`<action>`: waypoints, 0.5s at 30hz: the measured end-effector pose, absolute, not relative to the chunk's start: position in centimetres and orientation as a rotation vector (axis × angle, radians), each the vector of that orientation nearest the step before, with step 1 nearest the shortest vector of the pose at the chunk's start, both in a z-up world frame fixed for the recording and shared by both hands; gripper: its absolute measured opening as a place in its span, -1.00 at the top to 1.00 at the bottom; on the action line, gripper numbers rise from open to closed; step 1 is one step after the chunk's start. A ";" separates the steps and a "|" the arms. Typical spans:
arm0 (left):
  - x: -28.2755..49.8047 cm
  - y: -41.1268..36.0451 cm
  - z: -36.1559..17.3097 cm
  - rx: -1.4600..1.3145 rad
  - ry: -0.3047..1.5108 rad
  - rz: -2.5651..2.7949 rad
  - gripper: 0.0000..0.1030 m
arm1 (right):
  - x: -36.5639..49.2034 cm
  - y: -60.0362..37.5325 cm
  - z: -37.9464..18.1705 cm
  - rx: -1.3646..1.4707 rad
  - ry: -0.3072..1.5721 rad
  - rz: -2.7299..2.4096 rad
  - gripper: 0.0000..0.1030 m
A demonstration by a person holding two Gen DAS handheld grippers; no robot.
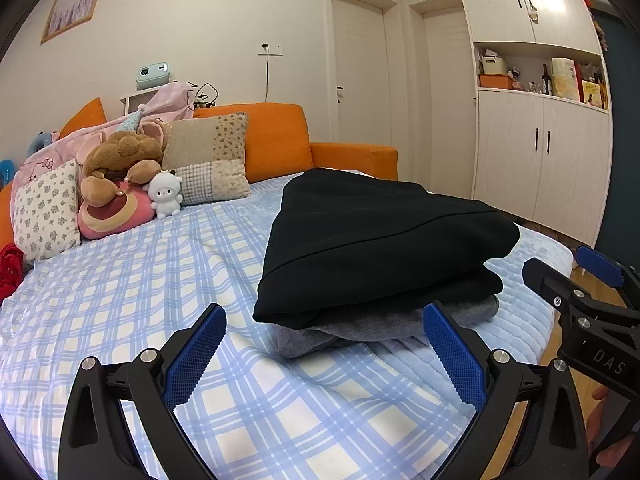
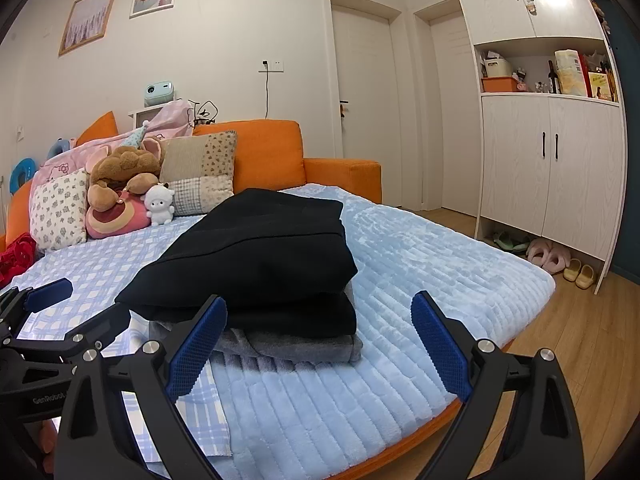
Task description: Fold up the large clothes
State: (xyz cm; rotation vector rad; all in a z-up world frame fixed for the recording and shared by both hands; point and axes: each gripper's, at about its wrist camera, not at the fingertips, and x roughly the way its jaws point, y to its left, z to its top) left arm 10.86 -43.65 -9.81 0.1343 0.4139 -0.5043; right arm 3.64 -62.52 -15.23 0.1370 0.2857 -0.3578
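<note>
Folded garment (image 1: 384, 240) atop second garment (image 1: 360, 330), on bed (image 1: 160, 280).

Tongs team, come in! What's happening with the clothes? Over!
Both tongs open, empty: left tongs, right tongs. Black garment folded, stacked on grey garment on bed. Nothing in the way.

Left gripper (image 1: 324, 344) low at near edge of the clothes stack (image 1: 380, 248), jaws wide open, nothing between the pads, right pad just beside the stack. Right gripper (image 2: 320, 336) same side of the stack, to its right, jaws also wide, empty. Both level, pointing forward, side by side.
</note>
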 end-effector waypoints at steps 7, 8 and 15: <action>10.8 -43.6 -9.9 0.135 0.413 -0.503 -0.93 | 4.1 -62.5 -15.4 0.134 0.293 -0.357 -0.80; 10.8 -43.6 -9.9 0.137 0.416 -0.502 -0.93 | 4.1 -62.5 -15.4 0.135 0.293 -0.356 -0.80; 11.1 -43.9 -10.1 0.149 0.414 -0.497 -0.93 | 4.1 -62.6 -15.6 0.144 0.297 -0.361 -0.80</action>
